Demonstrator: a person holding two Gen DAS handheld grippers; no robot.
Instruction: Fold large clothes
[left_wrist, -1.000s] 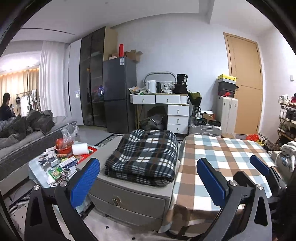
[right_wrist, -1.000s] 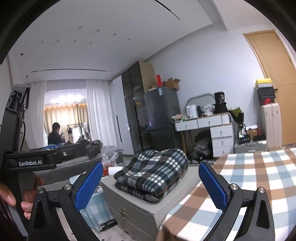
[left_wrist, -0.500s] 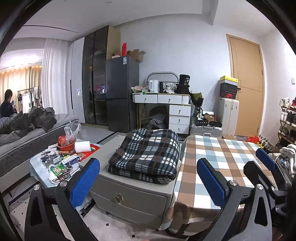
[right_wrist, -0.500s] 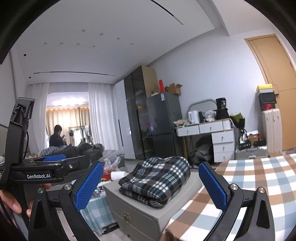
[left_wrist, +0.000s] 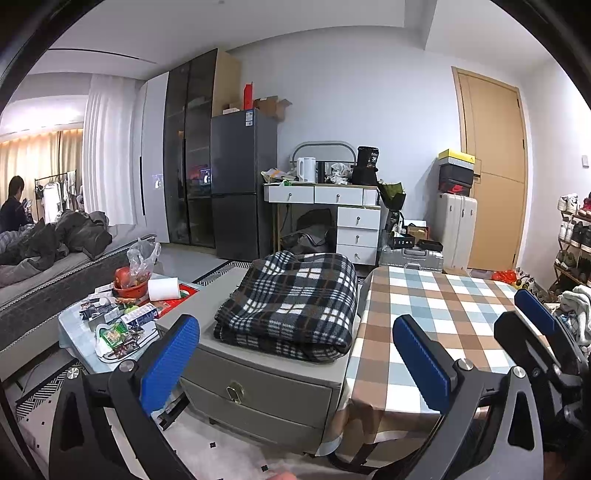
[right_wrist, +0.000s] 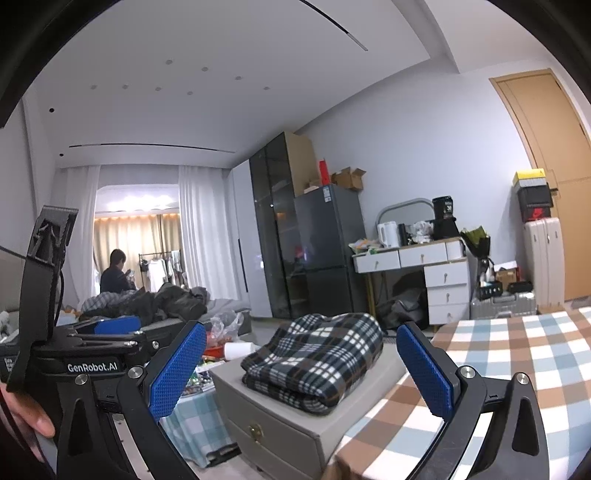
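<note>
- Left gripper (left_wrist: 295, 358): jaws spread wide, nothing between the blue pads, held in the air in front of the furniture.
- Right gripper (right_wrist: 301, 363): same, wide open and empty. In the left wrist view it shows at the far right edge, over the checked desk.
- Plaid blanket (left_wrist: 291, 304): dark, white and brown check, folded into a thick stack. It lies on top of the grey drawer cabinet (left_wrist: 258, 387), well apart from both grippers.
- The cabinet stands just beside the desk (left_wrist: 443, 306), which has a brown, blue and white checked cloth. The visible part of the desk top is bare.
- Left of the cabinet, a low side table (left_wrist: 74, 328) carries clutter: a paper roll (left_wrist: 163, 289), a red bowl (left_wrist: 129, 290), a plastic bag, small packets.
- In the right wrist view a hand (right_wrist: 22, 417) at the lower left edge grips the left gripper's body, marked "GenRobot.AI".
- Background: dark fridge (left_wrist: 243, 184), white drawer unit with a kettle on top, a suitcase, a wooden door.
- A person (right_wrist: 114, 273) sits far back by a clothes rack, behind a sofa piled with dark clothes.
</note>
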